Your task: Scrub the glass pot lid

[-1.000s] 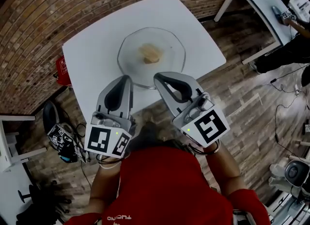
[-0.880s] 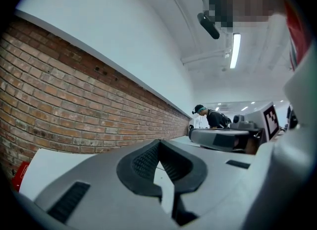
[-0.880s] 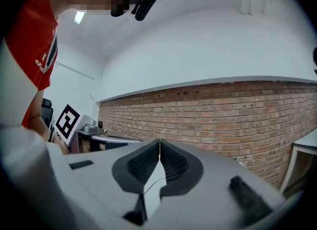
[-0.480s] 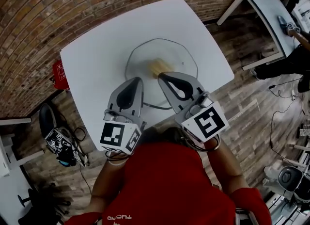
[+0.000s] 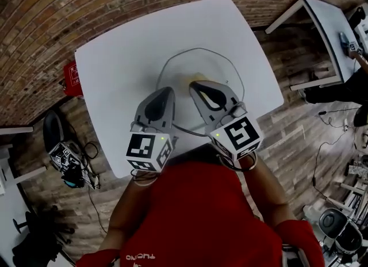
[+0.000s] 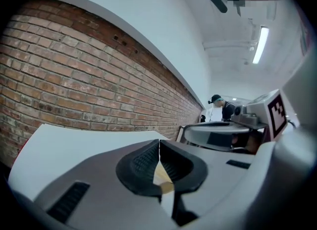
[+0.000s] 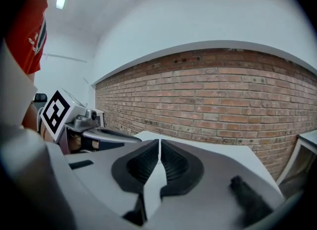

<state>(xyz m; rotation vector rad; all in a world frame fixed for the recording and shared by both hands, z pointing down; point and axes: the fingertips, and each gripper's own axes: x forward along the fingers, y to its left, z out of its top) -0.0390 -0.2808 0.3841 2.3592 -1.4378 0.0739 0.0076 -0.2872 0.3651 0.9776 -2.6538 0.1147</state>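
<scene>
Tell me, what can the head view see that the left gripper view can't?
Only the head view shows the whole round glass pot lid lying flat, the person's red shirt and the wooden floor. Only the left gripper view shows the ceiling light and a person far off. Both show the white table, the brick wall, the left gripper and the right gripper, each with its jaws shut and holding nothing.
</scene>
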